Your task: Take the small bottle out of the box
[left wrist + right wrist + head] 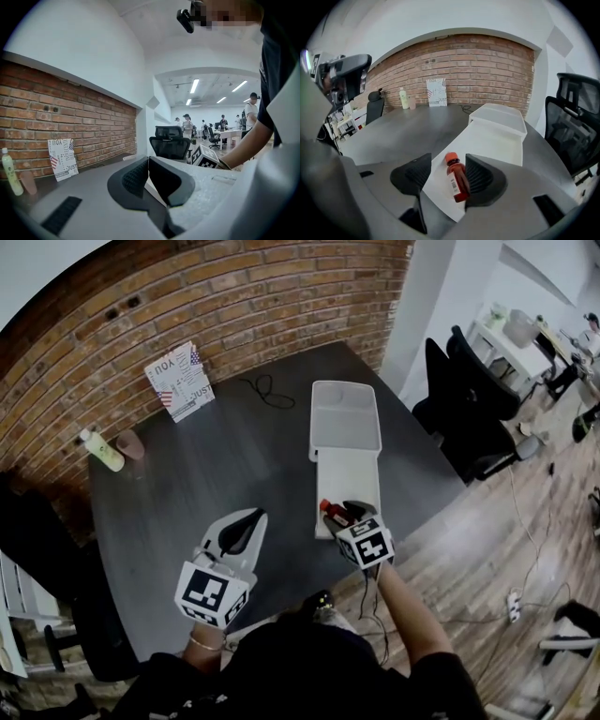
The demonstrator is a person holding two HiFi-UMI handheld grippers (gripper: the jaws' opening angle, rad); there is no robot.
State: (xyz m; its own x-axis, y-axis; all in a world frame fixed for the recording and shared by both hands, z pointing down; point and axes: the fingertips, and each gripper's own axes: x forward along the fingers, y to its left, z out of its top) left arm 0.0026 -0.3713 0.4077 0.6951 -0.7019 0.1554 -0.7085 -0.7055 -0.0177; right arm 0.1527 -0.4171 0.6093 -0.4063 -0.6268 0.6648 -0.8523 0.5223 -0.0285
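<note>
Small bottle lies in box between right gripper's spread fingers. Likely light, rigid, slick; pinch mid-body. Left gripper fingers pressed together.

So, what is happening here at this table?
A person holds a gripper in each hand over a dark table. The right gripper reaches into the open white box, its jaws apart on either side of the small red bottle, which lies on its side in the box, not yet gripped. The left gripper, jaws together and empty, hovers beside the box.
</note>
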